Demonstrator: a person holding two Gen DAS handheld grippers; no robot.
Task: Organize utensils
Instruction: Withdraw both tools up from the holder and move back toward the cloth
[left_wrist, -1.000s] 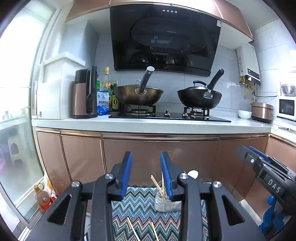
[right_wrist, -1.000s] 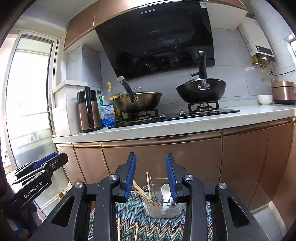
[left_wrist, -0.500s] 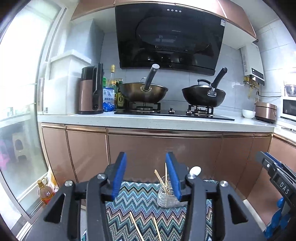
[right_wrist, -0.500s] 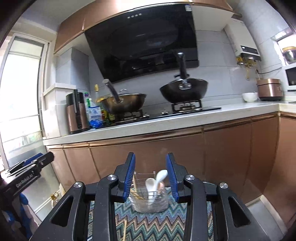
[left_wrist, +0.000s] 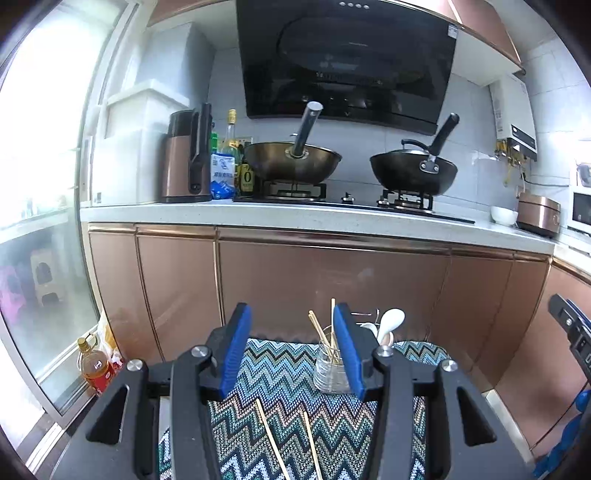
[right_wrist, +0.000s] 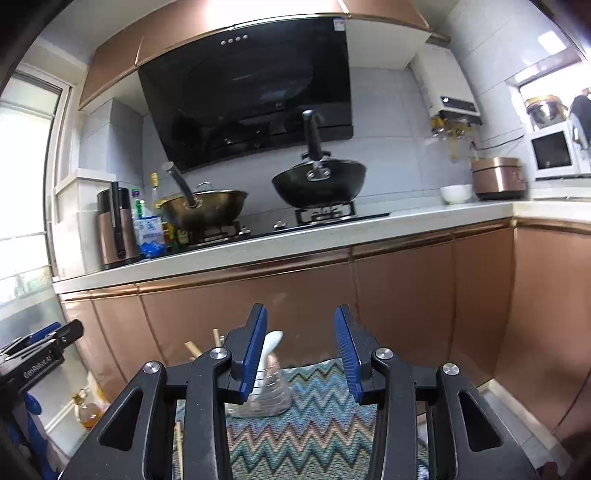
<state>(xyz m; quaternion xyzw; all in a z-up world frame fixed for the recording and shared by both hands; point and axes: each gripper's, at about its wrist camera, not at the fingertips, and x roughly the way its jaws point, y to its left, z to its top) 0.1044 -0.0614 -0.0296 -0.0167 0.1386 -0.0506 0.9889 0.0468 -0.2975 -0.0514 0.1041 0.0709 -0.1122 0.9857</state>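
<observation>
A clear utensil holder (left_wrist: 330, 373) stands on a zigzag-patterned mat (left_wrist: 284, 376), with several wooden chopsticks (left_wrist: 320, 334) and a white spoon (left_wrist: 389, 322) in it. Two loose chopsticks (left_wrist: 271, 437) lie on the mat in front. My left gripper (left_wrist: 291, 350) is open and empty above the mat, the holder just behind its right finger. My right gripper (right_wrist: 301, 350) is open and empty; the holder (right_wrist: 271, 393) and spoon (right_wrist: 269, 349) sit behind its left finger. One loose chopstick (right_wrist: 178, 448) shows at lower left.
Copper cabinet fronts (left_wrist: 332, 284) stand close behind the mat. The counter above carries two woks (left_wrist: 291, 160) on a stove, a kettle (left_wrist: 186, 162) and bottles. An oil bottle (left_wrist: 95, 365) stands on the floor left. The other gripper shows at each view's edge (right_wrist: 37, 354).
Both grippers' jaws have opened wider. The right gripper has swung to the right, so the holder has slid from between its fingers to behind its left finger. The left view shifted slightly.
</observation>
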